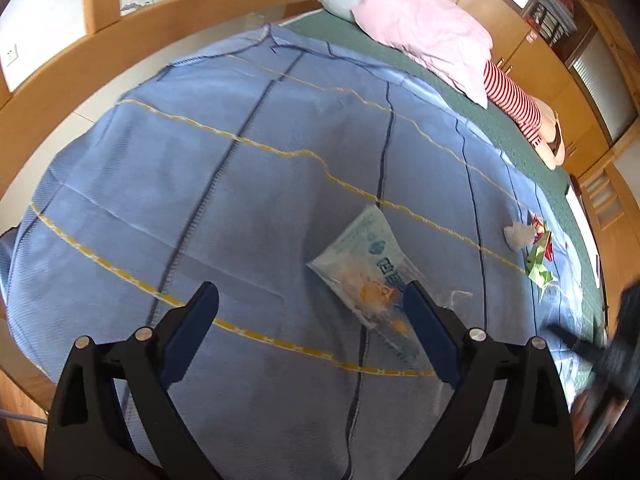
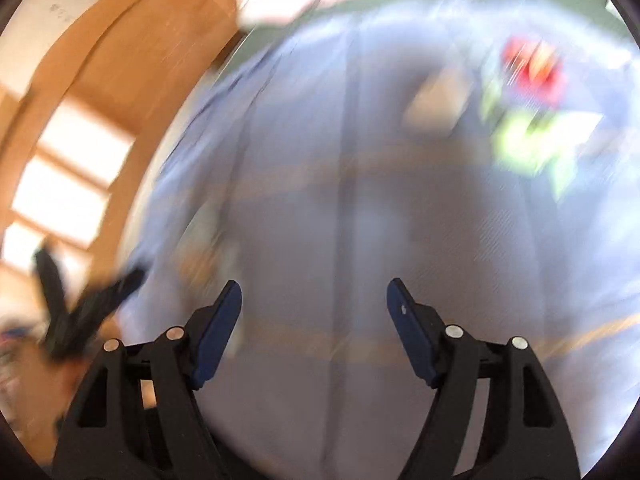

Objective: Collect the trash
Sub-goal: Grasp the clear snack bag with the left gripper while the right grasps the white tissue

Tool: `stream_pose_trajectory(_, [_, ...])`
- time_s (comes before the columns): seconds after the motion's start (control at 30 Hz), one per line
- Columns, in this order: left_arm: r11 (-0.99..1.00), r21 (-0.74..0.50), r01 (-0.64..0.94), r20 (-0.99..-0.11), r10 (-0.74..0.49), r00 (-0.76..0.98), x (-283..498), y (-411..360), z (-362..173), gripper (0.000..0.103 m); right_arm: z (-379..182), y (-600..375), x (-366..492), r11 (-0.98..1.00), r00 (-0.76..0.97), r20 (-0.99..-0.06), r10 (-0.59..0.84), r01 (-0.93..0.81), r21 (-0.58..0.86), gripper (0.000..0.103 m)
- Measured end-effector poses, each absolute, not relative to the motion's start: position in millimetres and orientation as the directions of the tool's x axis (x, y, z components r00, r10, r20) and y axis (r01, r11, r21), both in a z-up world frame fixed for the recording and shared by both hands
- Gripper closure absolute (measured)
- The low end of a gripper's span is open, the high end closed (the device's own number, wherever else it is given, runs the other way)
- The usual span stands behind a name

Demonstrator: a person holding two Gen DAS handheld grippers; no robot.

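We hold our left gripper (image 1: 312,300) wide open above the blue blanket (image 1: 200,200), with nothing in it. We keep it open so it can fit around trash. The pale plastic wrapper (image 1: 366,264) lies flat on the blanket, and its near end sits just beside our right-hand finger (image 1: 428,320), at about 1 o'clock from the gripper's middle. We think this is the piece to grab first, since it is nearest.

More trash waits near 3 o'clock: a white paper ball (image 1: 518,234), a red wrapper (image 1: 540,232) and a green wrapper (image 1: 540,268), all close together.

Our right gripper (image 2: 314,300) is wide open and empty too. Its view is very blurry. We can only make out green and red blobs at 1 o'clock.
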State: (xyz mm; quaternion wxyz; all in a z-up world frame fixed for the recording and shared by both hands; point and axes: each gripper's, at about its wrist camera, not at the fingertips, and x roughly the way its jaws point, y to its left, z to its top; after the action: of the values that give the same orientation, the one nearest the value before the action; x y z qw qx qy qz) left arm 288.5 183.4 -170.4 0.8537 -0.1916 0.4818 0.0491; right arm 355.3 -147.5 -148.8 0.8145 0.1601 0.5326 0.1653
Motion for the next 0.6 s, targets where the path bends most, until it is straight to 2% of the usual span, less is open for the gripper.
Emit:
stream_pose_trajectory(0.13, [0.925, -0.290, -0.247, -0.842, -0.124, 0.525, 292, 175, -173, 0.010, -139, -149, 416, 0.976, 0.531, -0.825, 0.194, -0.017, 0.219, 0.029])
stream_pose_trajectory(0.27, [0.906, -0.368, -0.209, -0.825, -0.214, 0.523, 301, 171, -178, 0.010, -174, -142, 470, 0.998, 0.520, -0.853, -0.043, 0.057, -0.015, 0.030])
stream_pose_trajectory(0.3, [0.903, -0.381, -0.199, -0.821, -0.232, 0.521, 303, 169, -179, 0.010, -187, -141, 481, 0.995, 0.488, -0.868, -0.093, 0.083, -0.060, 0.035])
stream_pose_trajectory(0.33, [0.901, -0.392, -0.187, -0.818, -0.248, 0.519, 305, 166, -180, 0.010, -195, -143, 481, 0.994, 0.470, -0.877, -0.099, 0.094, -0.062, 0.056])
stream_pose_trajectory(0.37, [0.901, -0.396, -0.178, -0.816, -0.257, 0.518, 307, 164, -181, 0.009, -206, -143, 483, 0.995, 0.444, -0.894, -0.064, 0.091, -0.026, 0.067])
stream_pose_trajectory(0.43, [0.903, -0.395, -0.171, -0.820, -0.263, 0.508, 310, 159, -183, 0.009, -213, -133, 475, 0.997, 0.442, -0.894, -0.072, 0.066, -0.047, 0.074])
stream_pose_trajectory(0.5, [0.903, -0.390, -0.181, -0.828, -0.257, 0.499, 312, 157, -185, 0.009, -210, -119, 462, 0.998, 0.468, -0.882, -0.050, -0.017, -0.066, 0.075])
stream_pose_trajectory(0.6, [0.892, -0.403, -0.204, -0.831, -0.263, 0.490, 313, 160, -188, 0.009, -207, -99, 429, 0.982, 0.413, -0.896, 0.163, -0.153, 0.109, 0.076])
